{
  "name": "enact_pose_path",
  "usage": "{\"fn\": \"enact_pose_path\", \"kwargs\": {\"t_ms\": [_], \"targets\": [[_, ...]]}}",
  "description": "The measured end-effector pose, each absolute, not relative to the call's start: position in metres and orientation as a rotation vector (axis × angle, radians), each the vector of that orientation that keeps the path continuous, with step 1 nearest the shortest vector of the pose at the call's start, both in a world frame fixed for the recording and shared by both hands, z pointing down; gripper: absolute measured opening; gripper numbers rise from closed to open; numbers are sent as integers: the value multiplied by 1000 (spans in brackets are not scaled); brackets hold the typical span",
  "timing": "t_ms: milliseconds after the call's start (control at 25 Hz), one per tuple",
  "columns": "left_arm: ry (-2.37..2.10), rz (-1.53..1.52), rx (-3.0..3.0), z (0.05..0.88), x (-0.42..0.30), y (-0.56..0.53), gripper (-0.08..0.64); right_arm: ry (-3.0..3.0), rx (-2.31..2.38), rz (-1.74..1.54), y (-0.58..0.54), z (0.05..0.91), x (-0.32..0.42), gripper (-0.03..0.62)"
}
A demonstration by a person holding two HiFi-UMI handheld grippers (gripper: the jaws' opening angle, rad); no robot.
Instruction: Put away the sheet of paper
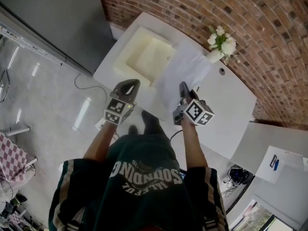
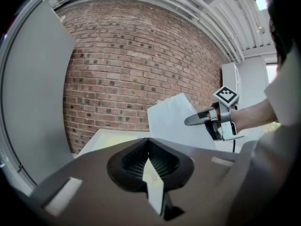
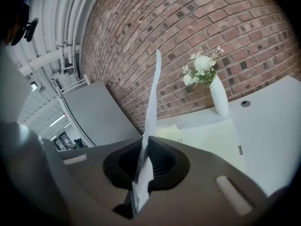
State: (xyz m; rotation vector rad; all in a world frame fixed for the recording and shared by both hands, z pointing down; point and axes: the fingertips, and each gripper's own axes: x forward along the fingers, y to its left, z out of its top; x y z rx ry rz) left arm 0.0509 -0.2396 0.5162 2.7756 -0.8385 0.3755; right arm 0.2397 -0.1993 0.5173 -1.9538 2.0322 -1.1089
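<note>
A person stands at the near edge of a white table (image 1: 236, 105) with a gripper in each hand, both reaching over that edge. The right gripper (image 1: 183, 88) has its jaws pinched tight on the sheet of paper (image 1: 180, 73). In the right gripper view the sheet (image 3: 153, 93) passes between the ribbed pads and stands upright, edge on, rising well above the tabletop. From the head view the paper spreads out over the middle of the table, lifted off its surface.

The left gripper (image 1: 129, 85) hovers over the table's near edge, to the left of the paper and apart from it. Its jaws are drawn together at the tips, and nothing sticks out past them. A pale sliver shows in the narrow slit behind the tips, and what it is cannot be told.

A cream tray (image 1: 144, 57) lies on the left part of the table, just beside the paper. A white vase (image 1: 215, 56) of white flowers (image 1: 221, 40) stands at the table's far edge, against a brick wall (image 1: 269, 28).
</note>
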Motion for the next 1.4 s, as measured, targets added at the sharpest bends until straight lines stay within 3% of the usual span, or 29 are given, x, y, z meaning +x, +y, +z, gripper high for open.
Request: {"fn": "enact_pose_path", "kwargs": {"t_ms": [680,1400], "targets": [[-868,467,2688,550,63,-267,11,2042,-1880,-1224,-271,570,254,0],[-857,511,2649,571,71,-278,11,1891,-1806,-1488,-267,644,260,1]]}}
